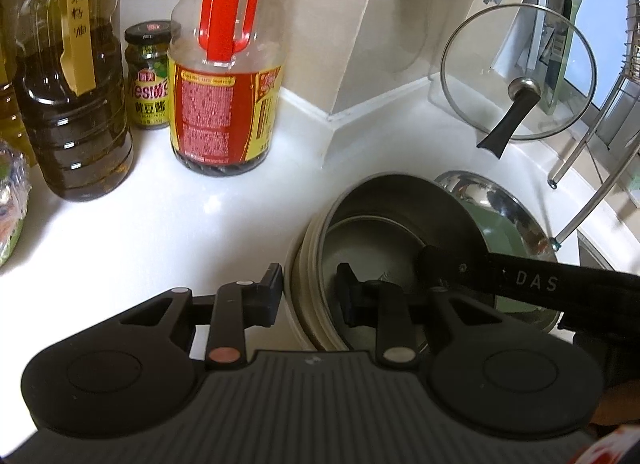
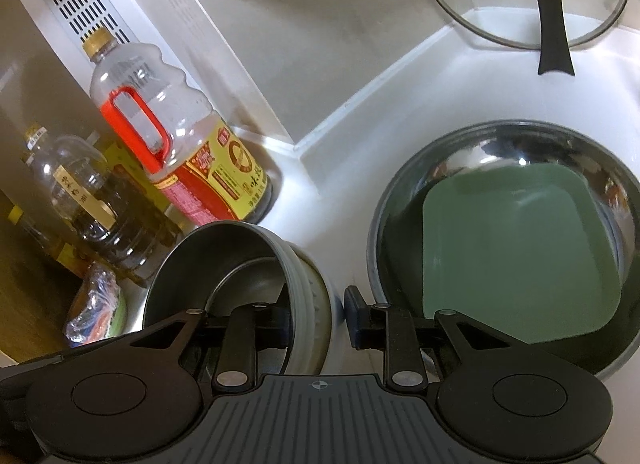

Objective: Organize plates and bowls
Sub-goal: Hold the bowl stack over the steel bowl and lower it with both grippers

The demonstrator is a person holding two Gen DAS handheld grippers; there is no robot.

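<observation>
Your left gripper [image 1: 308, 296] has its fingers straddling the near wall of the small steel bowl [image 1: 384, 232] on the white desk [image 1: 160, 223]; whether they pinch, I cannot tell. Your right gripper [image 2: 316, 320] straddles its opposite rim, outer finger [image 2: 354, 318] apart. Expect it light, rigid, slippery. Beside it, the large steel bowl [image 2: 520, 151] holds a green plate [image 2: 520, 256].
</observation>
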